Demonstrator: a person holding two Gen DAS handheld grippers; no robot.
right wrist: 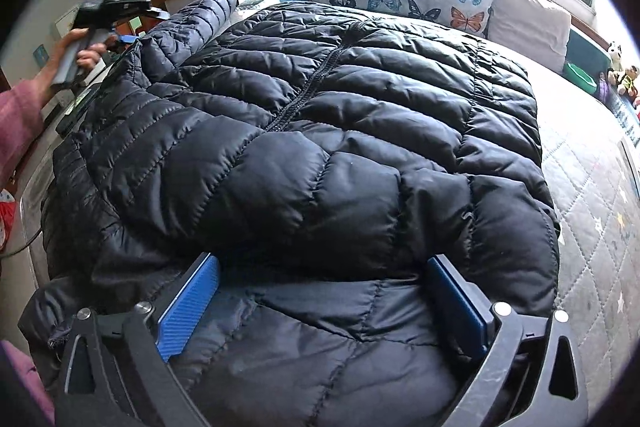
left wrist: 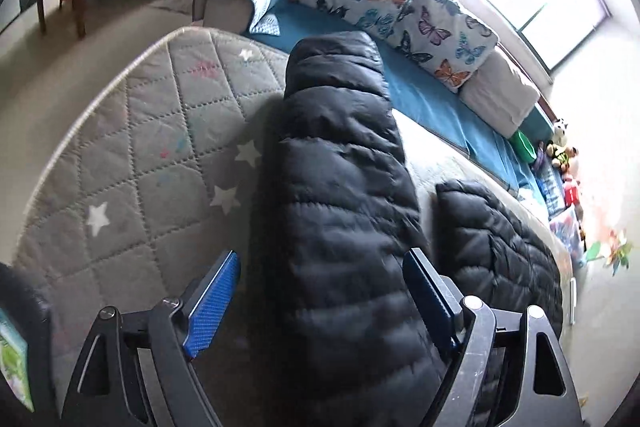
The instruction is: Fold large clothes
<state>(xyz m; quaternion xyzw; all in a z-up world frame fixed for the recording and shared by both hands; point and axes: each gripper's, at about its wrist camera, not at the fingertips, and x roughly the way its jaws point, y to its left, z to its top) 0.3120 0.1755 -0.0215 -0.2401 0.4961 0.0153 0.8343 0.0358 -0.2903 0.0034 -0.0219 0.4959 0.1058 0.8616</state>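
No words, numbers or signs can be read anywhere. The pictures on the far wall and shelves are too small and blurry to tell if they have any writing.

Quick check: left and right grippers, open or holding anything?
Left gripper: open, sleeve between the jaws, not gripped.
Right gripper: open over the jacket.
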